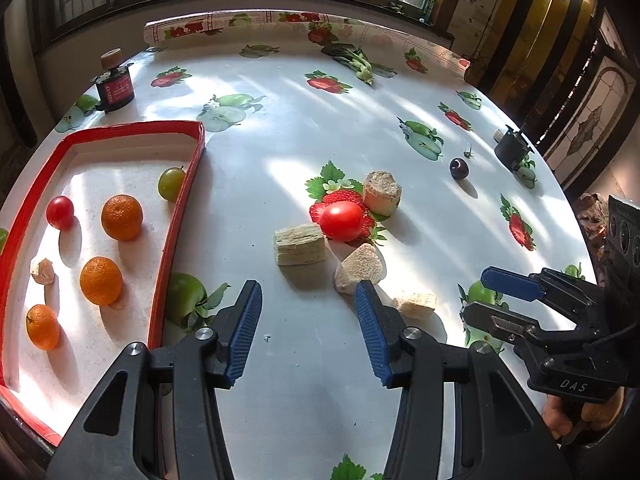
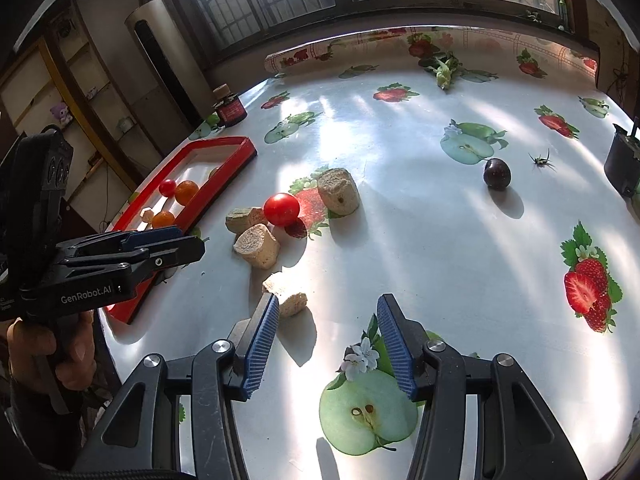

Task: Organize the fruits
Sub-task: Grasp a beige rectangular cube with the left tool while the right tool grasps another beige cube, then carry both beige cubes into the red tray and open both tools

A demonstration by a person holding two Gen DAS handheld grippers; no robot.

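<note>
A red-rimmed white tray (image 1: pixel 176 236) at the left holds three oranges (image 1: pixel 121 217), a small red tomato (image 1: pixel 60 212), a green fruit (image 1: pixel 171 182) and a beige crumb. On the tablecloth a red tomato (image 1: pixel 342 221) lies among several beige cake blocks (image 1: pixel 299 244), and a dark plum (image 1: pixel 459 168) sits farther right. My left gripper (image 1: pixel 308 300) hovers open and empty just short of the blocks. My right gripper (image 2: pixel 326 312) is open and empty too, with a beige piece (image 2: pixel 286 294) by its left finger. The right wrist view also has the tomato (image 2: pixel 281 209), the plum (image 2: pixel 496 173) and the tray (image 2: pixel 218 141).
A dark jar with a cork lid (image 1: pixel 115 88) stands at the far left, a black cup (image 1: pixel 512 150) at the right edge. Green leaves (image 1: pixel 360 62) lie near the rolled cloth at the back. A small insect-like bit (image 2: pixel 540 159) lies beside the plum. A hand (image 2: pixel 24 344) holds the left gripper.
</note>
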